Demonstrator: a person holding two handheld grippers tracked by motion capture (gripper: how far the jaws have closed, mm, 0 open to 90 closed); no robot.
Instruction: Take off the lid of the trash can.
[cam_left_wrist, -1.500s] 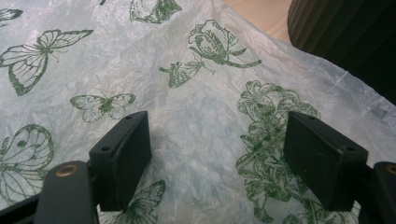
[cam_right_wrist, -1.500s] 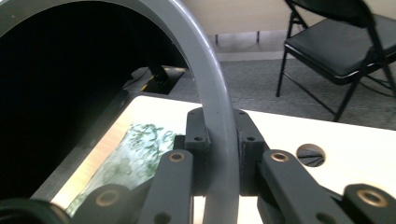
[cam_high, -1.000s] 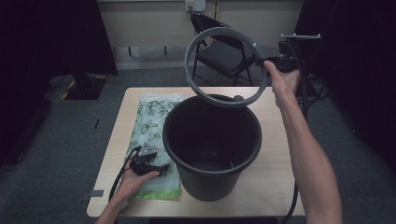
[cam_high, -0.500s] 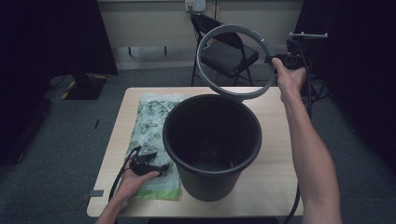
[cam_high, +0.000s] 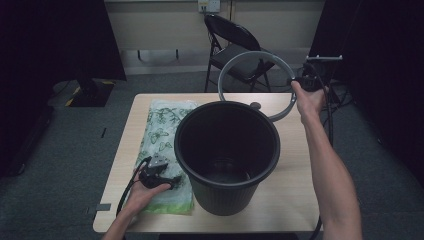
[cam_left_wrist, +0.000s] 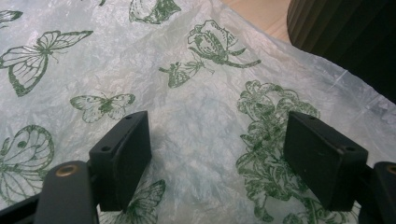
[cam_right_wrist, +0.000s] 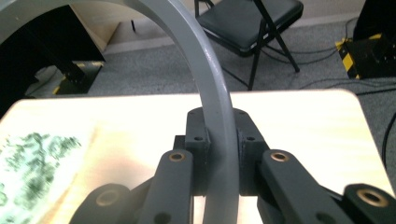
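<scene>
Gripping the grey ring (cam_high: 227, 67) in your right gripper (cam_right_wrist: 219, 154), left gripper (cam_left_wrist: 217, 154) open on the bag (cam_high: 161, 131) at 9 o'clock of the bin (cam_high: 227, 197); lining not started.

The high view is dim at both sides, where the room falls into near black, while the wooden table (cam_high: 295, 165) and the back wall are evenly lit from above. The inside of the black bucket (cam_high: 227, 150) stays very dark, with a weak shine on its bottom. In the left gripper view the plastic bag (cam_left_wrist: 196, 121) between the jaws is bright and sharp, with a soft shadow beside the left jaw. In the right gripper view the grey ring (cam_right_wrist: 215, 112) between the jaws is sharp, the jaws near the lens are soft, and the bag's print at the left is blurred.
</scene>
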